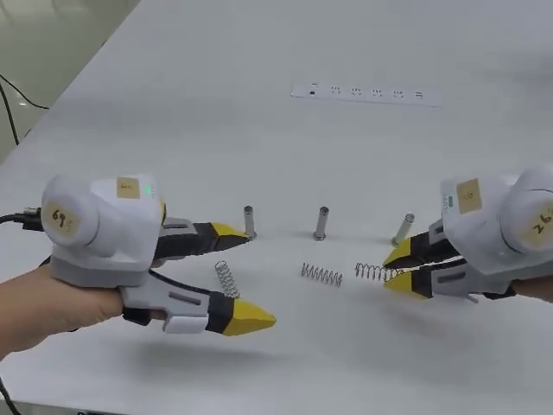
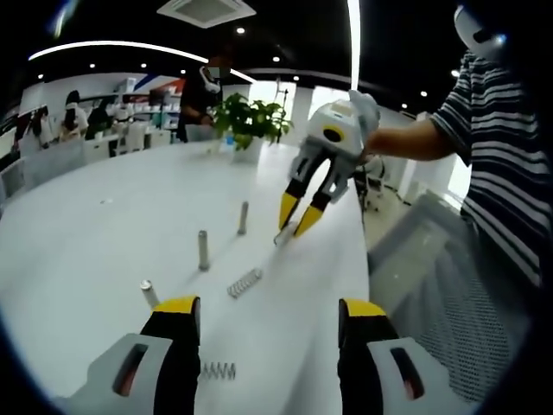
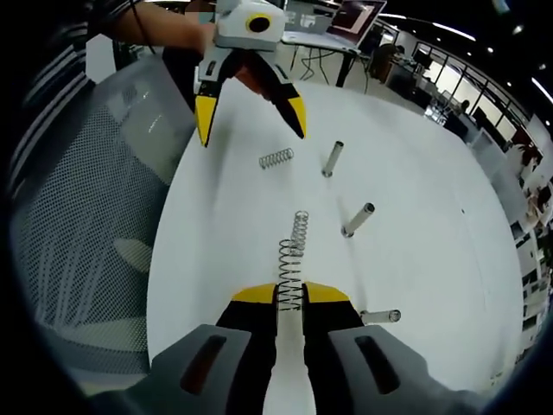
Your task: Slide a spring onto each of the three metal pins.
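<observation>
Three short metal pins stand in a row on the white table: left pin (image 1: 250, 220), middle pin (image 1: 321, 222), right pin (image 1: 403, 229), which leans. My right gripper (image 1: 398, 269) is shut on one end of a spring (image 1: 371, 272) that lies low over the table; in the right gripper view this spring (image 3: 291, 268) runs out between the yellow tips. A second spring (image 1: 321, 274) lies loose in the middle. A third spring (image 1: 226, 278) lies between the wide jaws of my left gripper (image 1: 246, 275), which is open and holds nothing.
A white power strip (image 1: 367, 92) lies at the far side of the table. A grey mesh chair (image 3: 95, 199) stands by the table's near edge. A potted plant (image 2: 251, 121) sits at the table's far end in the left gripper view.
</observation>
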The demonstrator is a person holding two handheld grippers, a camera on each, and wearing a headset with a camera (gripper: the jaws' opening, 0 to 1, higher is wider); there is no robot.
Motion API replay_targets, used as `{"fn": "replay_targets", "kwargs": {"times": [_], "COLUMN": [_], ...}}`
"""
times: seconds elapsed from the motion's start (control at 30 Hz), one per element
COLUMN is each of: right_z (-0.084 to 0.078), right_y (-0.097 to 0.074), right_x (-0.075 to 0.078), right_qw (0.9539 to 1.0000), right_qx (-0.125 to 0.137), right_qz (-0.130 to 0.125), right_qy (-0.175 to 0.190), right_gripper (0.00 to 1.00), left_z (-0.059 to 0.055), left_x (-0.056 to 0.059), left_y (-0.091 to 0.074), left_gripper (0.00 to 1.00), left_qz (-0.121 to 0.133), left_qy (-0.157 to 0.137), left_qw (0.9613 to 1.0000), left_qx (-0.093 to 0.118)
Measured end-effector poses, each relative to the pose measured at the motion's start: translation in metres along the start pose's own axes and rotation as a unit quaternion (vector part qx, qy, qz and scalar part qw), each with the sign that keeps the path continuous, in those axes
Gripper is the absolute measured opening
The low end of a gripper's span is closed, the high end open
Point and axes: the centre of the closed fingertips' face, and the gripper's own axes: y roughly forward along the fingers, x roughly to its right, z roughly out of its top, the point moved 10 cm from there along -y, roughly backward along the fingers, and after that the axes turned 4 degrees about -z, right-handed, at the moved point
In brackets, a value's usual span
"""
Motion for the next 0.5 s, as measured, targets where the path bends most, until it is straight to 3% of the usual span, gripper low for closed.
{"fn": "replay_targets", "kwargs": {"times": [0.27,0.5], "right_z": [0.004,0.009], "right_y": [-0.001,-0.004], "right_x": [-0.003,-0.004], "right_qw": [1.0,0.9999], "right_qx": [0.005,0.014], "right_qz": [0.002,0.004], "right_qy": [0.0,0.001], "right_gripper": [0.07,0.07], "left_z": [0.012,0.015], "left_x": [0.001,0.001], "left_y": [0.019,0.034], "left_gripper": [0.51,0.43], "left_qz": [-0.037,-0.066], "left_qy": [0.016,0.038], "left_qw": [0.999,0.997], "left_qx": [0.016,0.008]}}
